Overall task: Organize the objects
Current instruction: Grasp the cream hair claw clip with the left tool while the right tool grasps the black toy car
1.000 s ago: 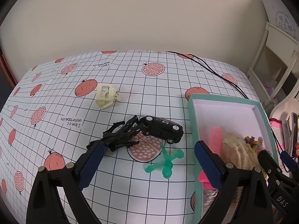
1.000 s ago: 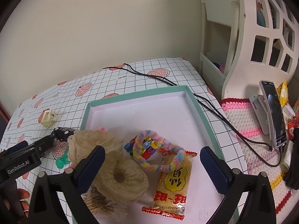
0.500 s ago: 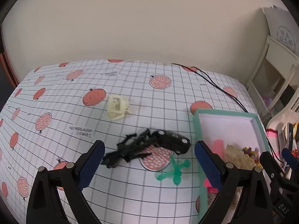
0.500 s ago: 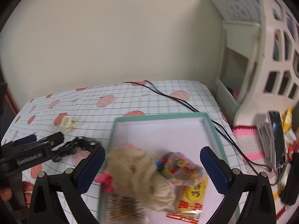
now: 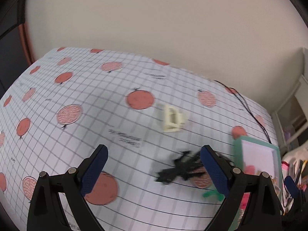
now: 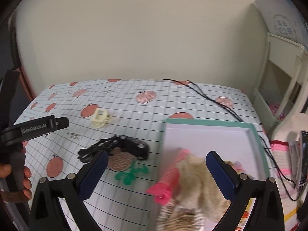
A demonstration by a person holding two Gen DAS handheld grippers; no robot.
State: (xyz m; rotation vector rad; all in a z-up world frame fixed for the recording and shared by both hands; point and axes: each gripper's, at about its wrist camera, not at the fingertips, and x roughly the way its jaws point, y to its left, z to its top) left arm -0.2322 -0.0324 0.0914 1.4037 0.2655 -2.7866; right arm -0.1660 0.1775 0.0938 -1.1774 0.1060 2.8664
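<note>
A teal-rimmed white box (image 6: 258,134) sits on the right of the table; it also shows in the left wrist view (image 5: 237,150). In it lie a cream lace scrunchie (image 6: 196,175) and a pink comb (image 6: 169,177). On the cloth lie a black toy car (image 6: 134,147), a black tangled clip (image 6: 94,150), a green toy (image 6: 130,175) and a cream block (image 6: 100,117). The clip (image 5: 179,168) and the block (image 5: 173,120) also show in the left wrist view. My left gripper (image 5: 154,171) and my right gripper (image 6: 154,175) are both open and empty, above the table.
A black cable (image 6: 211,100) runs across the back right of the checked cloth (image 6: 154,115). A white shelf unit (image 6: 284,88) stands to the right, with a phone (image 6: 304,157) on a knitted mat. The left gripper's body (image 6: 34,130) shows at the left of the right wrist view.
Both grippers have lifted and swung left. The left view now looks more at the bare cloth; the right view has moved from over the box toward the toys. Both stayed open.
</note>
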